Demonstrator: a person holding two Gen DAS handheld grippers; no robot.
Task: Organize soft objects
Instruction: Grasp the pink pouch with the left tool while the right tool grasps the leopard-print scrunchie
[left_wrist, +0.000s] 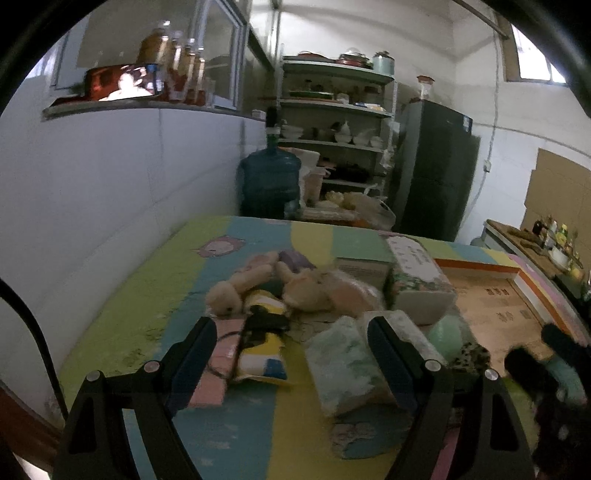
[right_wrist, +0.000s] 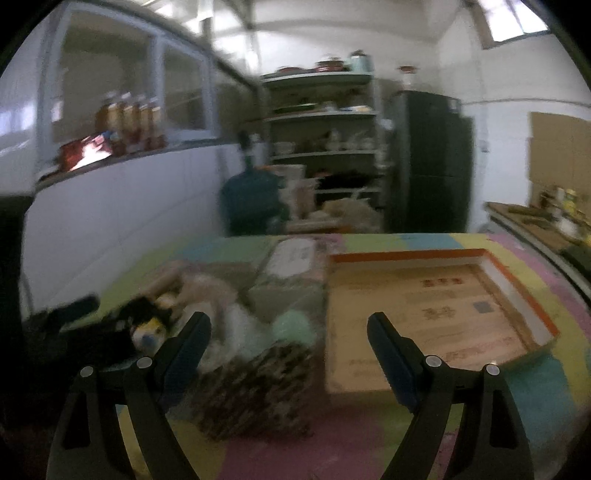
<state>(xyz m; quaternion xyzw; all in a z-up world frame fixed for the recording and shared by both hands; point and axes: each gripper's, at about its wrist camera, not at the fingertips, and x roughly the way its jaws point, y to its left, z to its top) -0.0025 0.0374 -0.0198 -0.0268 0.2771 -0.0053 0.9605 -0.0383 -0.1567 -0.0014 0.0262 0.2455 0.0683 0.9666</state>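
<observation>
My left gripper (left_wrist: 291, 332) is open above the colourful mat (left_wrist: 155, 317). Between and beyond its fingers lie a yellow, white and blue small pillow (left_wrist: 263, 350) with a black item on it, and a pale green tissue pack (left_wrist: 345, 365). Two beige plush rabbits (left_wrist: 236, 291) (left_wrist: 308, 288) rest just past them. My right gripper (right_wrist: 288, 328) is also open, hovering over a leopard-print soft pouch (right_wrist: 258, 391) and a green ball (right_wrist: 293, 326). A shallow cardboard box with an orange rim (right_wrist: 436, 314) sits to its right. The right wrist view is blurred.
A floral tissue box (left_wrist: 417, 280) stands behind the soft items, and a pink cloth (left_wrist: 218, 356) lies at the left. A white wall (left_wrist: 110, 184) borders the mat's left side. Beyond the table are a blue water jug (left_wrist: 269, 181), shelves (left_wrist: 336, 122) and a dark fridge (left_wrist: 436, 166).
</observation>
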